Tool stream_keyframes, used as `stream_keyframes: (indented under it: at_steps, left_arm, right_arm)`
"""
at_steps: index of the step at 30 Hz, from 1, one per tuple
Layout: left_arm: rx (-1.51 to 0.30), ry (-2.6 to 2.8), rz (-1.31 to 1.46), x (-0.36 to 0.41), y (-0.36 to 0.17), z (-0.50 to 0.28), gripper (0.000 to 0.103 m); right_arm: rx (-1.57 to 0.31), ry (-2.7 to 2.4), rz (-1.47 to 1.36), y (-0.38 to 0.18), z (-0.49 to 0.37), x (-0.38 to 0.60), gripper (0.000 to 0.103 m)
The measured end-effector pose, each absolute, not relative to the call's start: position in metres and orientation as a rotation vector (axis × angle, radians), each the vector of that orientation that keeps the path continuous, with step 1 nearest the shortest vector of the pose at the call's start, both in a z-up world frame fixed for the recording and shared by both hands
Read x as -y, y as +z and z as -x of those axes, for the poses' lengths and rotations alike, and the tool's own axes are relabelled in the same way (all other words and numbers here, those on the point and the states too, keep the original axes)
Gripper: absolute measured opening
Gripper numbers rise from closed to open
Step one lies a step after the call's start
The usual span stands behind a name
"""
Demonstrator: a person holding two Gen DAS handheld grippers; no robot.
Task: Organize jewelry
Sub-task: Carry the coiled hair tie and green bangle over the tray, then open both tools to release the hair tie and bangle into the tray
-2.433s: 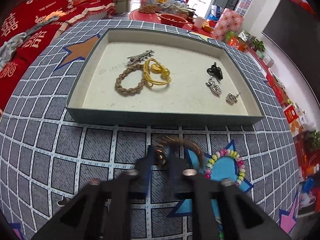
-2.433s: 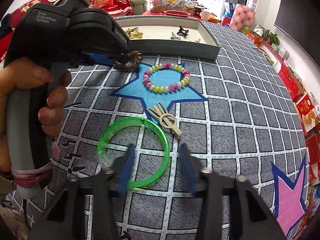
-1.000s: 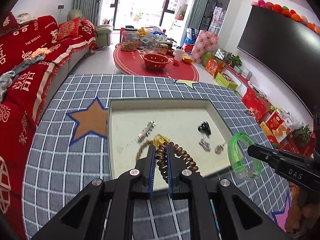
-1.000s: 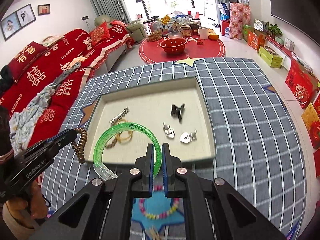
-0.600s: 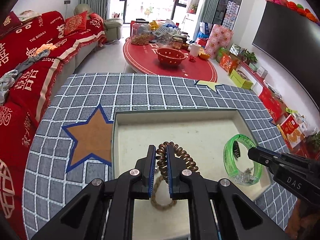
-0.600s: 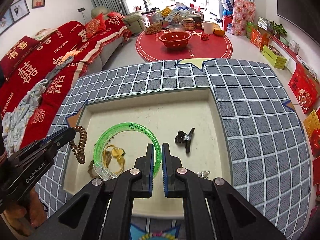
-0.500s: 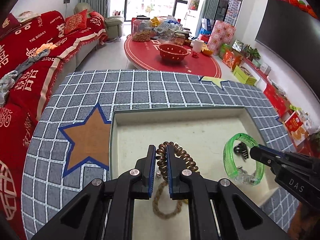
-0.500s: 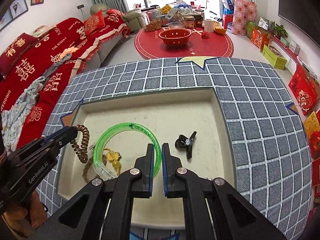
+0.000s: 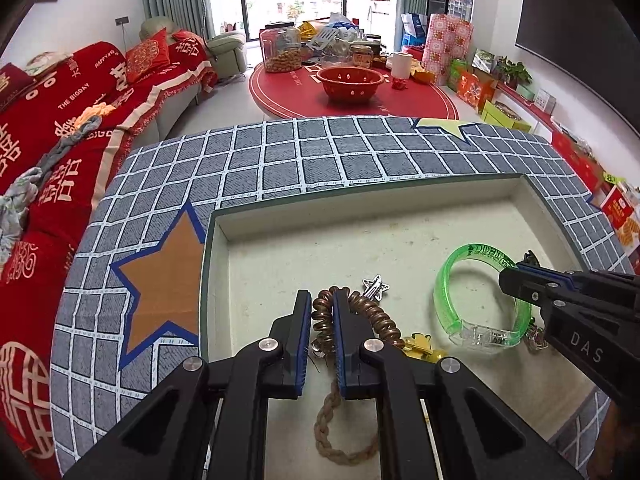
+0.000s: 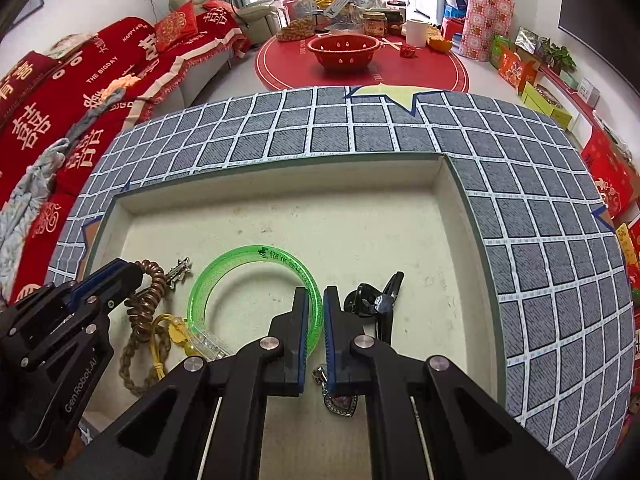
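A shallow cream tray (image 9: 400, 184) (image 10: 280, 196) sits on the grey checked table. My left gripper (image 9: 321, 300) is shut on a brown coil bracelet (image 9: 376, 316) and holds it low over the tray's left part; the bracelet also shows in the right wrist view (image 10: 150, 292). My right gripper (image 10: 314, 300) is shut on a green bangle (image 10: 248, 256), low over the tray's middle; the bangle also shows in the left wrist view (image 9: 452, 280). In the tray lie a braided brown bracelet (image 9: 332, 432), a yellow cord piece (image 10: 168, 332), a silver star clip (image 9: 376, 286), a black hair clip (image 10: 372, 300) and a heart charm (image 10: 340, 402).
The table's checked cloth (image 9: 320, 152) has star patches, an orange one (image 9: 164, 280) left of the tray. A red sofa (image 9: 60, 120) stands at the left. A round red table (image 9: 352, 92) with jars and a bowl stands beyond.
Both grippers have moved forward and down over the tray, each still holding its bracelet. The tray floor and the items in it look closer.
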State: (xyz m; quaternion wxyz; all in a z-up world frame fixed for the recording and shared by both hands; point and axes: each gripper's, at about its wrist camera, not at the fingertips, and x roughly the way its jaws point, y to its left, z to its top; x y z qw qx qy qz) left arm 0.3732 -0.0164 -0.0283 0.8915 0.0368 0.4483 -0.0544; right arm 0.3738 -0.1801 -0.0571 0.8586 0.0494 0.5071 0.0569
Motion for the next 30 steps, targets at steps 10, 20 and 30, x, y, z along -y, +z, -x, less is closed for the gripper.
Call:
stream_keyframes:
  at_steps: [10,20,30]
  left_arm:
    - [-0.915,-0.093,-0.125,0.023,-0.026,-0.369,0.024]
    - [-0.892,-0.102,-0.099,0.018,-0.015,-0.364,0.024]
    - [-0.858,-0.115,-0.059,0.015,0.000,-0.352,0.024]
  right_arm:
    - [-1.086,0.129,-0.116,-0.064,-0.375,0.180,0.009]
    - [-1.008,0.160,-0.193,-0.037,-0.365,0.189,0.063]
    - [-0.920,0.156,-0.277,0.002,-0.335,0.212,0.066]
